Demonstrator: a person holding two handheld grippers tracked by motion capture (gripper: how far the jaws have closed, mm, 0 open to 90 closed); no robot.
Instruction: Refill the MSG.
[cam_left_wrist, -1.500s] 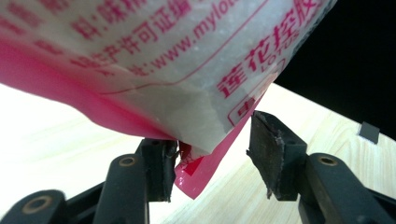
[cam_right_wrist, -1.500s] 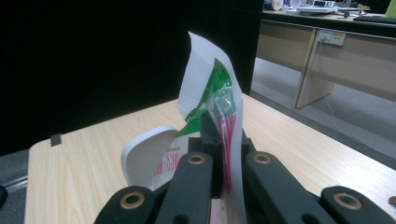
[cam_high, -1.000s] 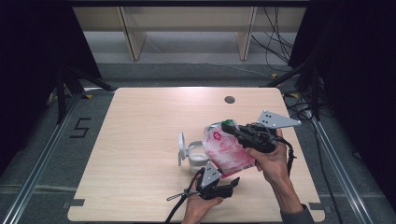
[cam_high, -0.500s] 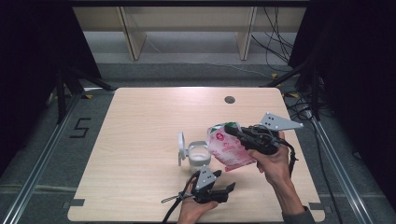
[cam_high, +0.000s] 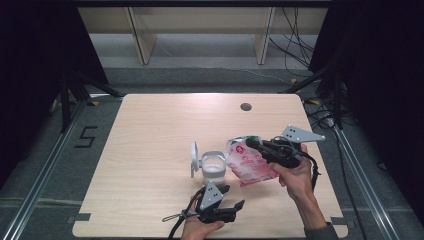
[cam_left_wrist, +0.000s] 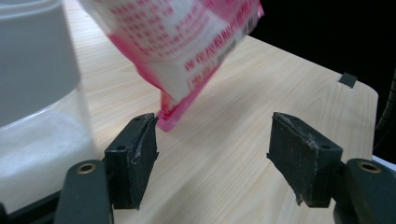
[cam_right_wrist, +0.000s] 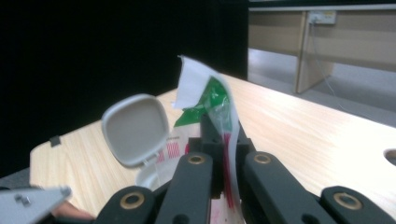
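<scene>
Right of centre in the high view, the pouch (cam_high: 248, 162) hangs tilted, pinched at its top by the right gripper (cam_high: 257, 145), just beside the open jar (cam_high: 212, 167) on the table (cam_high: 150, 130). White powder already sits in the jar, so pouring looks under way or nearly over; closing the lid (cam_high: 193, 158) remains. Lower centre, the left gripper (cam_high: 235, 206) has just been spreading and grips nothing. Its own view shows the pouch's bottom corner (cam_left_wrist: 168, 119) beside one pad; the right gripper view shows the torn green top (cam_right_wrist: 210, 100).

Grey carpet floor (cam_high: 210, 70), wooden shelf legs (cam_high: 142, 40), dark curtains (cam_high: 35, 45).
</scene>
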